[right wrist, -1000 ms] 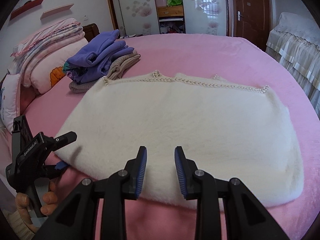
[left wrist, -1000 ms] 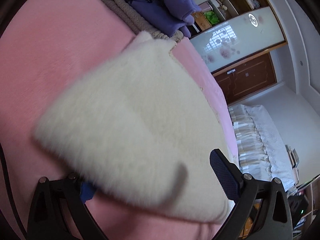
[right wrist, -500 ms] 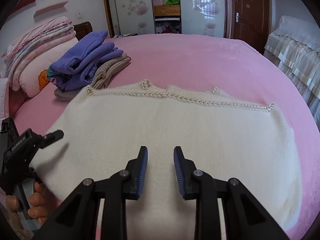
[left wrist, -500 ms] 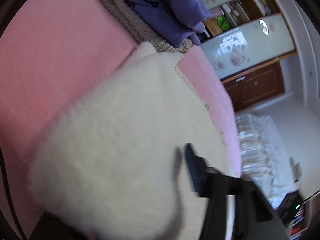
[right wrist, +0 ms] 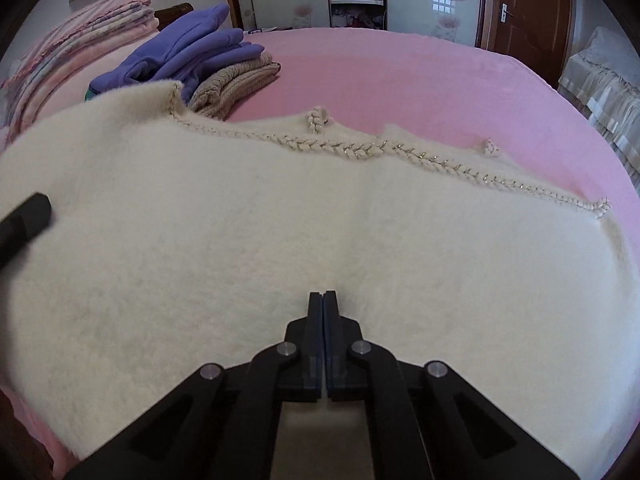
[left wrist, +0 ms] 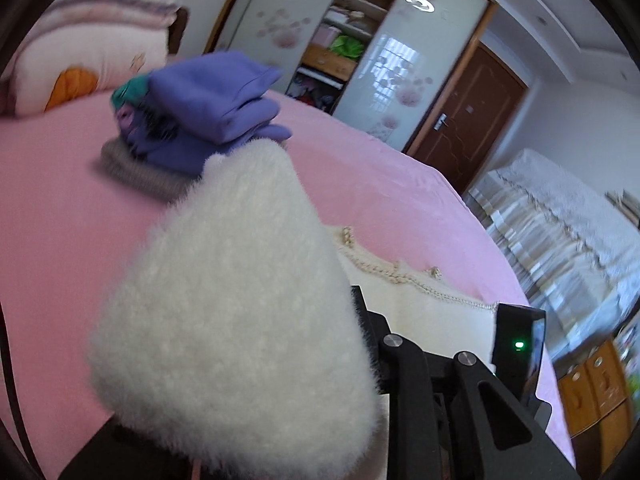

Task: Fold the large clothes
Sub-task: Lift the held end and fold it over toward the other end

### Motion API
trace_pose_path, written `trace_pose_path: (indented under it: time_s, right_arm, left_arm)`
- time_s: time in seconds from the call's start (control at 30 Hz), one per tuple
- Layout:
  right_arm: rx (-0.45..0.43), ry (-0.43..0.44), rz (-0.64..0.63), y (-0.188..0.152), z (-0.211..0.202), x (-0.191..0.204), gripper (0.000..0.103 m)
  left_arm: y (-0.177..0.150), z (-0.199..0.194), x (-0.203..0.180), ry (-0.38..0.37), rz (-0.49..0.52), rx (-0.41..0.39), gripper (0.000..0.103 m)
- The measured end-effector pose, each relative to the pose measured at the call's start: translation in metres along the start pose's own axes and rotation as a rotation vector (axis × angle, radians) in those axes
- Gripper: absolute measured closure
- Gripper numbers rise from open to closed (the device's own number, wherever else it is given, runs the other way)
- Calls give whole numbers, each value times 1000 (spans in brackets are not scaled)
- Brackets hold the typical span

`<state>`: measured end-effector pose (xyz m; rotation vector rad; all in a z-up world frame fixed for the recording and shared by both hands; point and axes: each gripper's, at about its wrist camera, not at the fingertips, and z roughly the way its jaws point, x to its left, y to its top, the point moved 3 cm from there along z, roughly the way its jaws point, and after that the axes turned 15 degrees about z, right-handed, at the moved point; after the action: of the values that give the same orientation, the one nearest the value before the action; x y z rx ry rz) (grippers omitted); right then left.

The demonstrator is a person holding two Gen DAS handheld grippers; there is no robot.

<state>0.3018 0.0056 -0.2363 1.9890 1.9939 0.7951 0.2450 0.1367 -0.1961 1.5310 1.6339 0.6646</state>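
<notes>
Fleece (left wrist: 240, 300) hiding left tool (left wrist: 352, 344), grip apparently closing, blurred

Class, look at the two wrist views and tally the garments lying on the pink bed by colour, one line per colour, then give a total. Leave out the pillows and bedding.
White fluffy garment: 1
Purple garment: 1
Beige knit garment: 1
Total: 3, with a teal patch showing in the pile that I cannot tell apart as a separate piece.
</notes>
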Motion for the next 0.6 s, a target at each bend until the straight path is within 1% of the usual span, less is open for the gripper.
trace_pose_path:
  time_s: [0.13,0.27,0.3,0.37,0.4,0.5,0.6]
  right_arm:
    - [28,77,55,3,1,-9,102]
    - [74,225,136,10,-11,-27,103]
    - [58,249,158,12,-22,-36,103]
    - [-11,255,178,16,-49,-56,103]
    - [-45,244,188,16,-63,-71,103]
    - [-128,185,221,11,-97,-120,103]
    - [-166,109,277,-4,-120,-175,103]
  left_arm:
    - [22,-2,-39,19,123,-19,82]
    - [42,-3,-88,43,249,-28,82]
    - [46,-2,-101,43,277,-28,82]
    - [52,2,-129,32,320,-27,82]
    - [53,4,-142,22,337,-26,82]
    - [55,12,-191,-20,385,-24,82]
    - [49,27,-244,-73,443,-14,82]
